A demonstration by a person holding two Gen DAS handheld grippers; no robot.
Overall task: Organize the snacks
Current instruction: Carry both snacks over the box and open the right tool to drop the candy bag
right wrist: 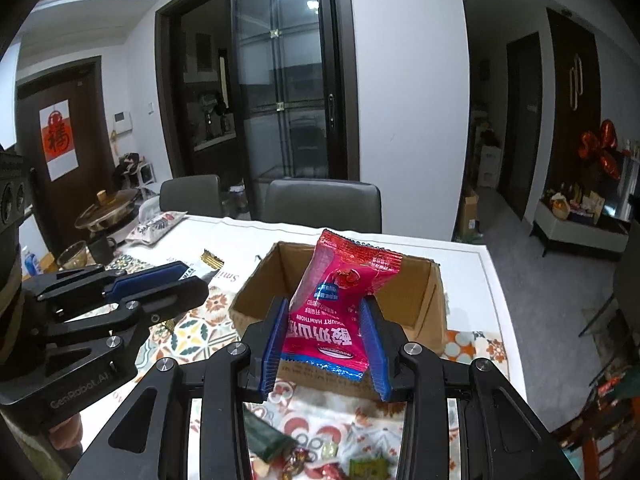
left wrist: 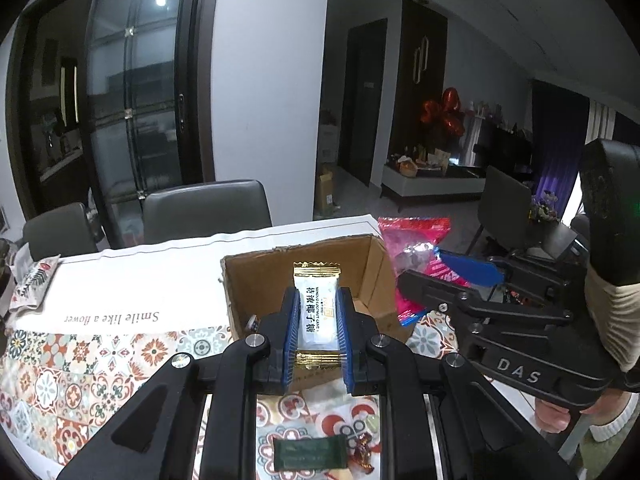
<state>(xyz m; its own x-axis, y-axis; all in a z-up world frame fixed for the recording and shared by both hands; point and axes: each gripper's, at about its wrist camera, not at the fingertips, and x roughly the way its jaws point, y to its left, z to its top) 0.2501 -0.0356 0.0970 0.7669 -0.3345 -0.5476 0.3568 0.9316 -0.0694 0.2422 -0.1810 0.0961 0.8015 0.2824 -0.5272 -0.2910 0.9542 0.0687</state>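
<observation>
Left gripper [left wrist: 318, 320]: fingers clamped on white-and-gold coconut candy [left wrist: 317, 308], held over near wall of cardboard box [left wrist: 372, 280].

Right gripper [right wrist: 324, 340]: fingers pinching pink hawthorn snack packet [right wrist: 340, 300], also poised above box, which sits on counter [left wrist: 120, 264] toward far right corner.

Box interior looks nearly bare; possibly one small item by near-left wall, unclear.

Judgement: early stage. Two snacks ready to drop. Green packet [left wrist: 310, 454] and loose wrapped candies [left wrist: 362, 456] left at near edge; patterned bag [right wrist: 154, 226] far left.

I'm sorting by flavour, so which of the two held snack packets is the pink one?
The pink hawthorn packet, shut in the right gripper over the cardboard box; the left gripper holds a white-and-gold packet.
</observation>
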